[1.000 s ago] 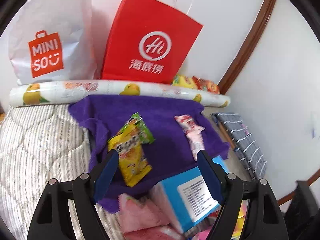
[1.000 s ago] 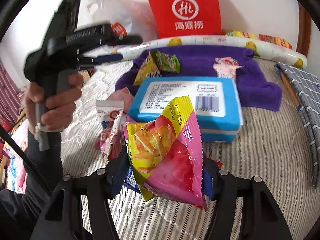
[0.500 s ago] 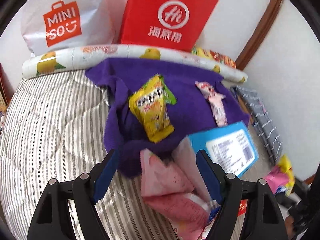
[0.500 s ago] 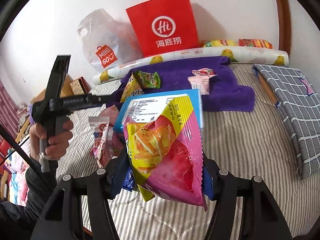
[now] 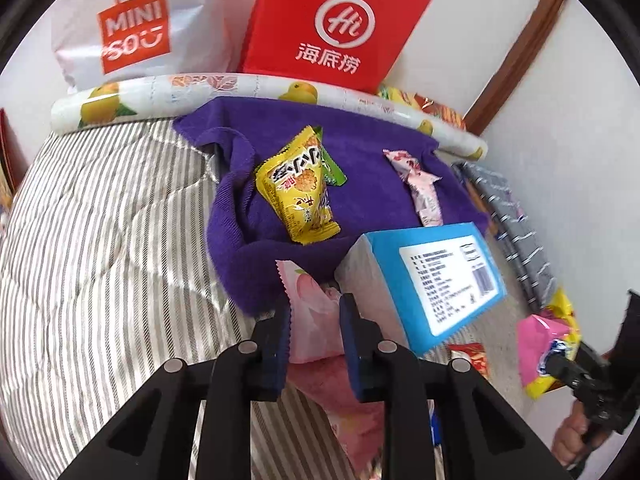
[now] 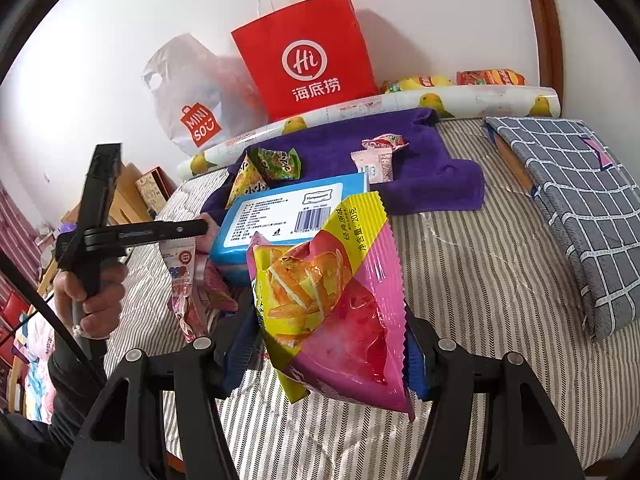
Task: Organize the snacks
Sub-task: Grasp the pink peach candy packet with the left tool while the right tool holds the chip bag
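— What have I got in each claw?

— My left gripper (image 5: 314,322), low centre of its own view, has just been closing, and its blue pads now pinch the pale pink foil snack packet (image 5: 308,320) by its serrated edge. The packet lies on the striped grey quilt (image 5: 100,248), just beside the blue rectangular box with the white label (image 5: 436,280) and at the near hem of the purple towel (image 5: 280,200).

— And the right?

— My right gripper (image 6: 332,340) is clamped on the pink-and-yellow crinkled chip bag (image 6: 332,292), lifted clear of the quilt in the lower centre of that view.

— How do I do this pickup well?

— I'd judge the grip sits close to the packet's edge, so I'd lift slowly and straight up, watching for slip and keeping clear of the box corner.

— Which way do the packs lie?

— The pink packet's long axis runs up the frame, its serrated top end pointing toward the towel. The chip bag's long axis tilts from upper right to lower left, its yellow sealed end uppermost.
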A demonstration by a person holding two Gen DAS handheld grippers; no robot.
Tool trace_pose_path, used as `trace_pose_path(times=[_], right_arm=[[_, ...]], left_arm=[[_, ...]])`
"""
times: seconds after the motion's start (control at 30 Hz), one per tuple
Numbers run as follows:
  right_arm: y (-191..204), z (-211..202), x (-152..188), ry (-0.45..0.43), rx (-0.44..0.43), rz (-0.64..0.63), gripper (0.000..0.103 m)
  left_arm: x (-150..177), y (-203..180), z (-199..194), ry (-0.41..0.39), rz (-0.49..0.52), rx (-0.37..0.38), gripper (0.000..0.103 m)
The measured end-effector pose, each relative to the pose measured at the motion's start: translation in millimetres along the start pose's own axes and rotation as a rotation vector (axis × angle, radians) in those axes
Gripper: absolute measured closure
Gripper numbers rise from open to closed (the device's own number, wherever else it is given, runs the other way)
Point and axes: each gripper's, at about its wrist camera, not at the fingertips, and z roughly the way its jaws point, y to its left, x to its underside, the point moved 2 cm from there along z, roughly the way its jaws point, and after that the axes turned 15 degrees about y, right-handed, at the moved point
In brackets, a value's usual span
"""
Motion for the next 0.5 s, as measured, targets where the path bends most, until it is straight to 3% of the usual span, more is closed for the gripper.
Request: trace_pose_path(times=[0.3, 0.5], right_arm=[[-5, -6, 5, -0.012, -0.019, 0.013, 0.041], [-5, -8, 10, -0.011, -0.021, 0.013, 0.041]], left_arm=[[32, 26, -34, -0.04, -0.078, -0.012, 0.083], [48, 43, -29, -0.005, -0.121, -0.046, 0.081]])
